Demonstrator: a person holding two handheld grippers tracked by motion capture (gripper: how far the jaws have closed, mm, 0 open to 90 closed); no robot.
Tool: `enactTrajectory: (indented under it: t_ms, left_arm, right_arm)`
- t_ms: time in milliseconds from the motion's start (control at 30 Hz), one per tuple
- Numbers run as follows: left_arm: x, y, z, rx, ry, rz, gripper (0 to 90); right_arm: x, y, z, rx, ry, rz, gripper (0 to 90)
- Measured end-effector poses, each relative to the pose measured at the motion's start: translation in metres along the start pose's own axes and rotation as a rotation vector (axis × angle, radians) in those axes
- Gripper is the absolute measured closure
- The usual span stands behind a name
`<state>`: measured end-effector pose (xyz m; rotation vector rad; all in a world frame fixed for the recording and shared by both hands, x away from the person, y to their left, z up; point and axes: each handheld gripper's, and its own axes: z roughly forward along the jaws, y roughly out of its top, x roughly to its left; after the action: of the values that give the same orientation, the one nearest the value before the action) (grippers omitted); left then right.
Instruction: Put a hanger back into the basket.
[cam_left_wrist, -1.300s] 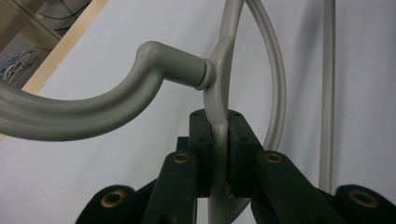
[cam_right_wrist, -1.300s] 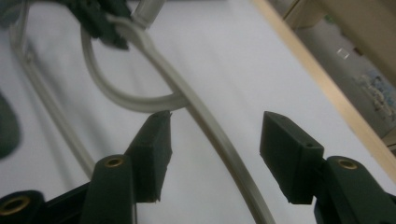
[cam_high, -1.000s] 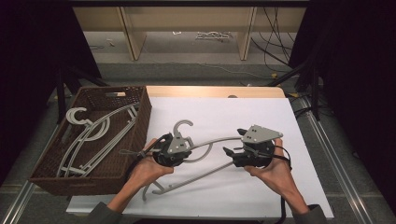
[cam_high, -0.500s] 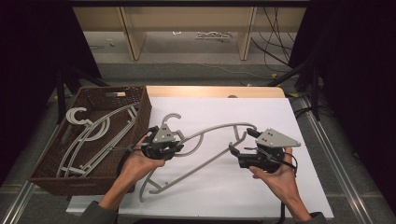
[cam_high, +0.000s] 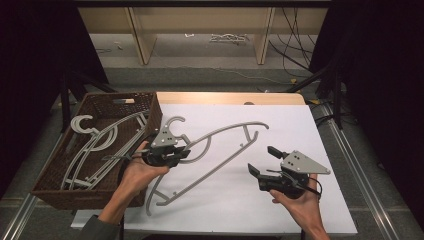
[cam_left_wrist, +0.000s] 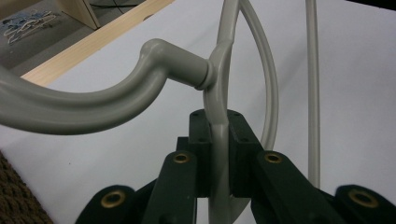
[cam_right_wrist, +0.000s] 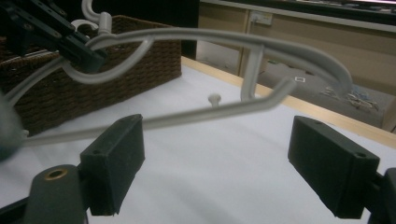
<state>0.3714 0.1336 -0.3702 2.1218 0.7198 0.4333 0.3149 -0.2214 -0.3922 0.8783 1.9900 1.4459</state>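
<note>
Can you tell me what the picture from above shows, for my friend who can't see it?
The left gripper is clamped on a grey hanger near its hook, over a white table. The right gripper sits open and apart from it. A brown basket at the left holds more hangers.

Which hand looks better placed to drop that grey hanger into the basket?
Left. Its tool is shut on the hanger near the hook, right beside the basket. The right tool stands open, apart from the hanger.
</note>
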Motion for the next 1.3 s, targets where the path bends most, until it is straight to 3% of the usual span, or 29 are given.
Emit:
enactTrajectory:
  t_ms: [167,367,433,467,500,533,567,600,667,867,967,1200,1300]
  left_arm:
    - [0.003,0.001,-0.008,-0.024,0.001,-0.028,82.2]
    - [0.007,0.004,-0.018,-0.052,0.013,-0.023,82.2]
    - [0.007,0.005,-0.020,-0.076,0.006,-0.044,82.2]
    - [0.009,0.005,-0.022,-0.061,-0.004,-0.032,82.2]
    - [0.008,0.005,-0.023,-0.083,-0.002,-0.053,82.2]
    - [0.010,0.006,-0.026,-0.068,0.002,-0.039,82.2]
    - [0.010,0.006,-0.026,-0.094,0.005,-0.058,82.2]
    - [0.013,0.007,-0.030,-0.079,0.008,-0.042,82.2]
    - [0.014,0.007,-0.033,-0.110,0.000,-0.075,82.2]
    - [0.021,0.015,-0.045,-0.146,0.007,-0.095,82.2]
    - [0.026,0.022,-0.053,-0.158,-0.001,-0.106,82.2]
    - [0.045,0.032,-0.075,-0.165,0.045,-0.109,82.2]
    - [0.056,0.034,-0.080,-0.172,0.045,-0.141,82.2]
  right_arm:
    - [0.000,-0.011,-0.002,-0.007,0.005,0.049,18.3]
    - [0.001,-0.019,-0.005,-0.022,0.014,0.065,17.8]
    - [0.002,-0.021,-0.006,-0.024,0.016,0.069,17.3]
    - [0.002,-0.022,-0.005,-0.033,0.011,0.072,16.9]
    - [0.002,-0.023,-0.006,-0.026,0.010,0.068,16.7]
    - [0.004,-0.024,-0.007,-0.015,0.022,0.090,16.7]
    - [0.005,-0.025,-0.007,-0.020,0.038,0.102,16.7]
    - [0.004,-0.026,-0.008,-0.017,0.038,0.095,16.7]
    - [0.005,-0.028,-0.010,-0.019,0.027,0.103,16.7]
    - [0.004,-0.032,-0.013,0.001,0.026,0.116,16.5]
    - [0.003,-0.033,-0.012,-0.002,0.017,0.119,16.5]
    - [0.004,-0.034,-0.013,0.008,0.015,0.127,16.5]
    - [0.005,-0.035,-0.012,0.006,0.027,0.127,16.5]
